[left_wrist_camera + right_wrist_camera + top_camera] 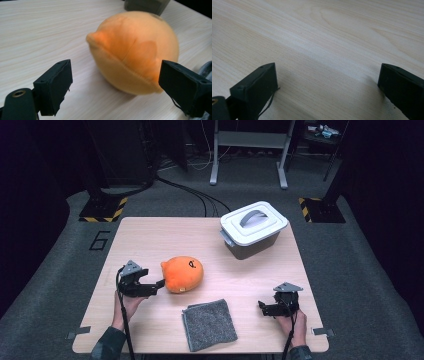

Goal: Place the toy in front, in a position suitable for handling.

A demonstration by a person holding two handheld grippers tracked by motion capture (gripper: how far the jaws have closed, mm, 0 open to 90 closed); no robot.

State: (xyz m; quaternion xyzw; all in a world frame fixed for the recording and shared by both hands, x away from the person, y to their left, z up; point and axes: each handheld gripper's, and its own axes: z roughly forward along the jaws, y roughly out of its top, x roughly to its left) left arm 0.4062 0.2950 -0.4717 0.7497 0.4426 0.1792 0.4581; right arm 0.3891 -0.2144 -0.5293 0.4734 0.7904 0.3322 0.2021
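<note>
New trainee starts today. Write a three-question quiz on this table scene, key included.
1. True or false: the left tool is shut on the orange plush toy.
2. What lies on the table between the two hands: A) grey towel, B) sponge, C) plate?
3. Is the lid on or off the grey box?

Key: 1. False, its jaws stand open beside the toy. 2. A. 3. On.
</note>
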